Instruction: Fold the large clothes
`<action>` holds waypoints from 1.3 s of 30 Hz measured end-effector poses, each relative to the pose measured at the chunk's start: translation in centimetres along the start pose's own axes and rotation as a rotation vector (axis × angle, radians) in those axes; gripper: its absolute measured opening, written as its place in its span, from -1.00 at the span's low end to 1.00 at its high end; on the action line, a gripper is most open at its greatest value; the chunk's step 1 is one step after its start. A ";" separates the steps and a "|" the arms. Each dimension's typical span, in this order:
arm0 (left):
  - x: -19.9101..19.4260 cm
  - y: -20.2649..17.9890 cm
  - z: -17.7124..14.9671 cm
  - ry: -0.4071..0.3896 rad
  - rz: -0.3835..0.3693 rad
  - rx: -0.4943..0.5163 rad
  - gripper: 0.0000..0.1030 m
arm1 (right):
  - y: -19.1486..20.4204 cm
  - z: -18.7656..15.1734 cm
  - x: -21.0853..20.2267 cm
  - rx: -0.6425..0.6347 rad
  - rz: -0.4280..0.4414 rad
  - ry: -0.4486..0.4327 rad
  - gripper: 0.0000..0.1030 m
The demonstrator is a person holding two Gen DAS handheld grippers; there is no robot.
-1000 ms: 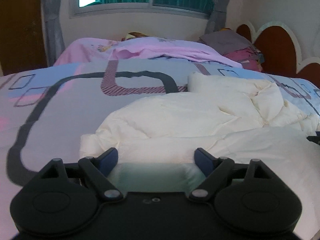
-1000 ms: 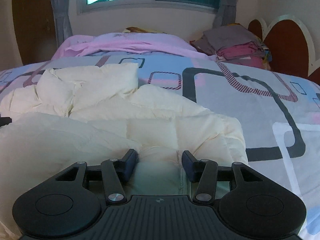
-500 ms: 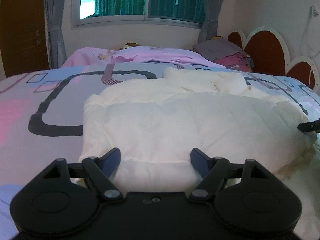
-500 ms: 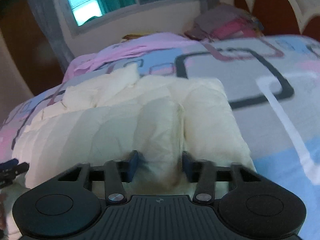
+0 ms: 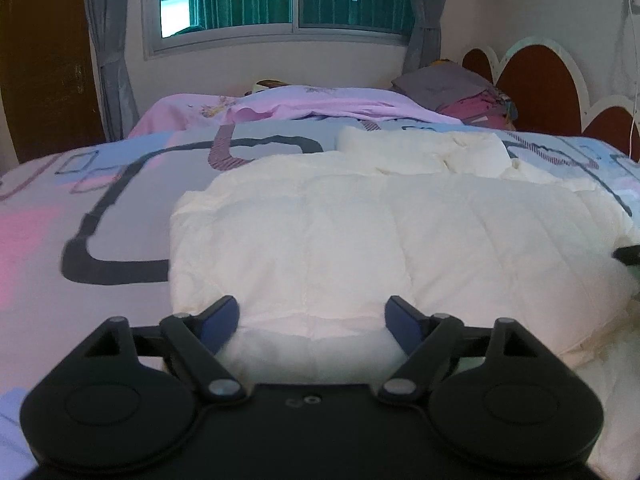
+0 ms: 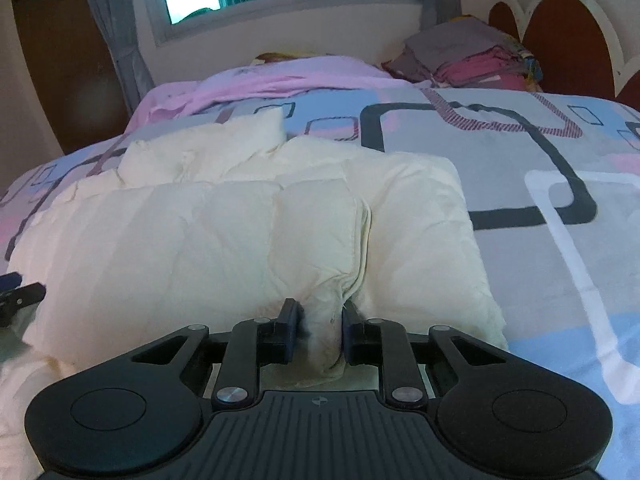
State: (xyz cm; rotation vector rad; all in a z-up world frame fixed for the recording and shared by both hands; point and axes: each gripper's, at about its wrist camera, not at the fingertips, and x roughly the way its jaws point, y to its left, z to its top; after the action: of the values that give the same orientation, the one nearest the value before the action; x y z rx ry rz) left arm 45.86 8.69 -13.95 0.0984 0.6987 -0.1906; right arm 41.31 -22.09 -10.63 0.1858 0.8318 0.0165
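A cream quilted puffy garment lies spread on the bed, its near edge doubled over. My left gripper sits at that near edge. Its jaws stand wide and are opening, with a thick roll of the cream fabric lying between the blue pads. In the right wrist view the same garment fills the middle. My right gripper is closing, and its pads pinch a narrow gathered fold of the hem. Each gripper's tip shows at the edge of the other's view.
The bedspread is grey, pink and blue with dark looping lines. A pink blanket lies bunched at the far side. A stack of folded clothes sits by the scalloped brown headboard. A window is behind.
Both views have pulled back toward the near edge, and the crumpled garment now lies as a smoother doubled layer. The right jaws have narrowed onto a fold of the hem.
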 end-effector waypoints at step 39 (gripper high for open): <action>-21.1 5.3 -18.4 0.139 -0.258 -0.566 0.28 | -13.3 -21.3 -19.4 0.489 0.380 0.092 -0.25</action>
State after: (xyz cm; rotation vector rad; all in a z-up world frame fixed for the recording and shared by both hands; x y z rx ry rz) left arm 19.54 19.72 -14.20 -0.5261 0.8802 -0.2277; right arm 11.74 -33.49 -12.71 0.8072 0.8716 0.1799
